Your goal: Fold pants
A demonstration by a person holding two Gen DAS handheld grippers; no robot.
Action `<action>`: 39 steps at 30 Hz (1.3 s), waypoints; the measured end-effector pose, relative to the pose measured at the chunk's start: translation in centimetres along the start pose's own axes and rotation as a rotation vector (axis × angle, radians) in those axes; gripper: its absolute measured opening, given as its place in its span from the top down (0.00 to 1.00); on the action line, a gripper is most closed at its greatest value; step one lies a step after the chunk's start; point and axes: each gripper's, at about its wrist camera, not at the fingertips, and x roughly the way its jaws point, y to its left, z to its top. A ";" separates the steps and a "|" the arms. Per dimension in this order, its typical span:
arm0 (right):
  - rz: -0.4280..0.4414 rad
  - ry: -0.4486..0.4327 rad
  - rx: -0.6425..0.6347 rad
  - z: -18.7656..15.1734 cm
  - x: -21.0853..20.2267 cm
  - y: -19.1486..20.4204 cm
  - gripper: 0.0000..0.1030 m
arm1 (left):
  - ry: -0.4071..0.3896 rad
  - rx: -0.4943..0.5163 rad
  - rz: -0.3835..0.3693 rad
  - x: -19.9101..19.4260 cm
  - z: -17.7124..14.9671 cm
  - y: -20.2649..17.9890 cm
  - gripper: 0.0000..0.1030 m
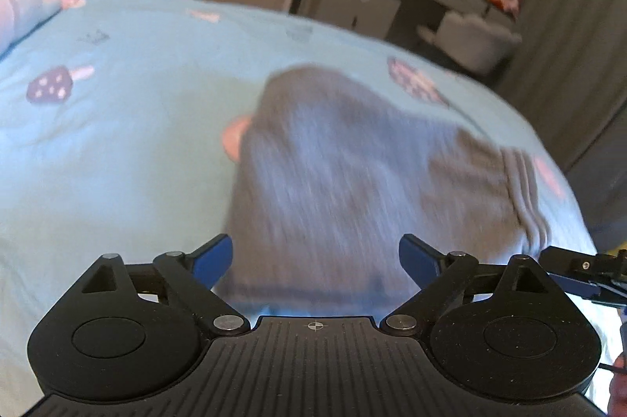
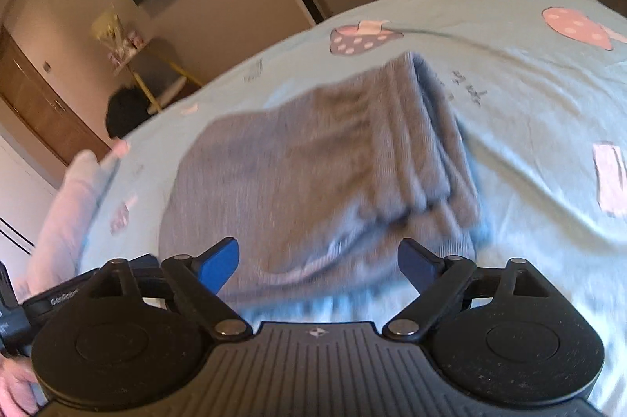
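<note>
Pants lay on bedspread as grey folded bundle, dead ahead of both grippers, near edge just beyond fingertips. Left gripper spread wide, nothing between fingers. Right gripper likewise wide and empty. Neither touched cloth. Both frames motion-blurred — fine edges unclear. Bundle's long axis ran away from tools, stacked hems along right side. Both grippers about equally near; right one faced hem stack more squarely. Judged: folding mostly done — any further fold would start from near edge.
</note>
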 end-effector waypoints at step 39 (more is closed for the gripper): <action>-0.269 -0.125 -0.380 -11.9 -2.6 2.6 0.04 | 0.023 0.177 0.128 -0.2 -8.7 -2.6 0.03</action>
